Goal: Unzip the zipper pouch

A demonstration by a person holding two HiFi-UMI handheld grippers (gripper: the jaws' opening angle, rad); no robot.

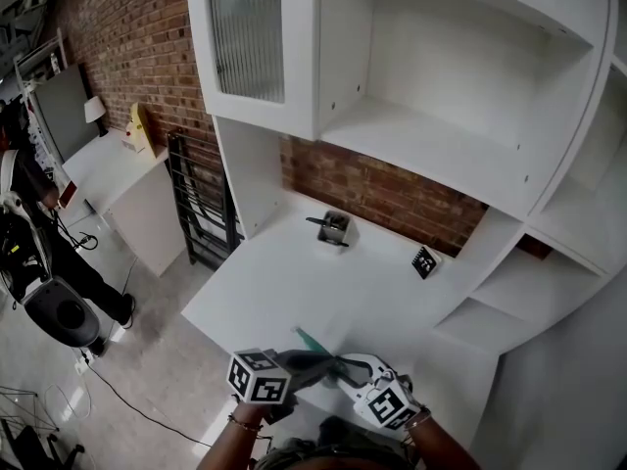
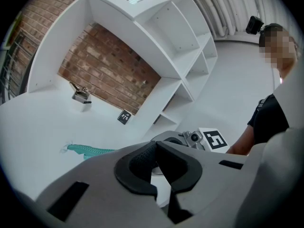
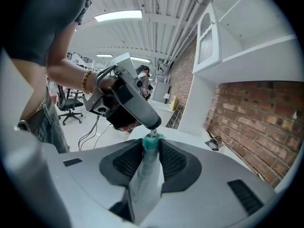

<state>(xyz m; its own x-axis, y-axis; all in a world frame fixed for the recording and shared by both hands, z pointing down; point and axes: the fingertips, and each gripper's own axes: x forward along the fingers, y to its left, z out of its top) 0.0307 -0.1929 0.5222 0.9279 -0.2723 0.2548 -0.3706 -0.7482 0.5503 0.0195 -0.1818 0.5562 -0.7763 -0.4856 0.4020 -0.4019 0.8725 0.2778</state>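
Right gripper view: right gripper (image 3: pixel 151 145) pinching zipper pouch (image 3: pixel 145 184), likely limp and light; left gripper (image 3: pixel 153 126) pressed together by zipper pull (image 3: pixel 152 133), twelve o'clock.

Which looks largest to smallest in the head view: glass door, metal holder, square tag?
1. Glass door, by far.
2. Metal holder.
3. Square tag, only slightly smaller than the holder.
The door is also nearer the camera.
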